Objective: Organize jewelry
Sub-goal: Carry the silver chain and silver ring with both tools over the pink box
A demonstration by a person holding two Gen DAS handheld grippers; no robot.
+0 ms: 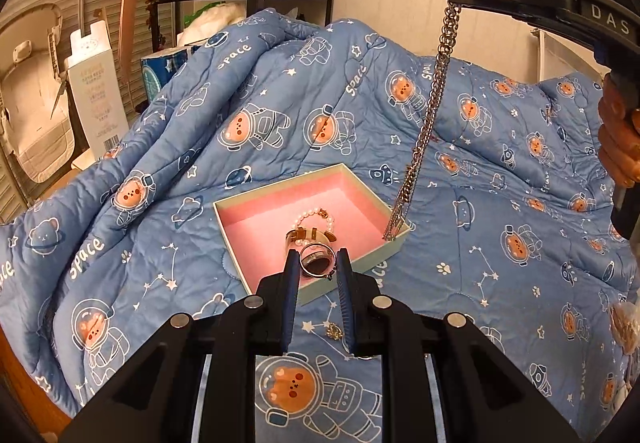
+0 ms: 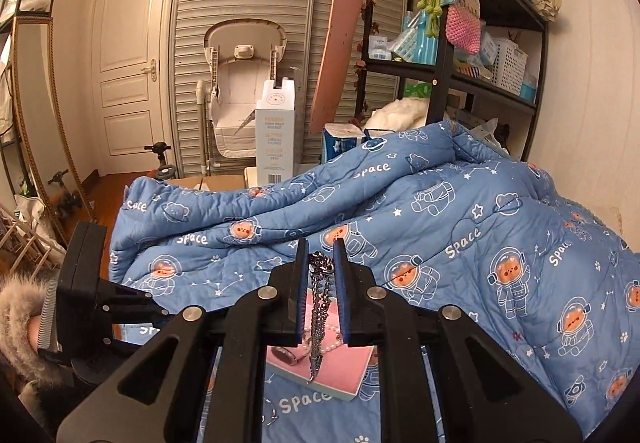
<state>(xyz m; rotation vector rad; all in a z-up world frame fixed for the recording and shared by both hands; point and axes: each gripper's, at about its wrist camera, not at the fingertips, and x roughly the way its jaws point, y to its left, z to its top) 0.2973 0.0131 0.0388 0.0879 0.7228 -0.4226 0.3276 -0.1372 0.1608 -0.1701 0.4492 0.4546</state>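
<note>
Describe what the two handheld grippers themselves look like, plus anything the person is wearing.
Both are black plastic scissor-style tools with silver round pivot pins. The left gripper and the right gripper each have two flat fingers lined with ribbed blue pads. The right one's arm carries raised white lettering reading "DAS". No cables show. A fur-trimmed cuff shows at the edge of the right wrist view.

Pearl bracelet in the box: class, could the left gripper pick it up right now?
Probably not: the left gripper is already shut on a ring. The pearl bracelet itself lies uncovered in the box.
</note>
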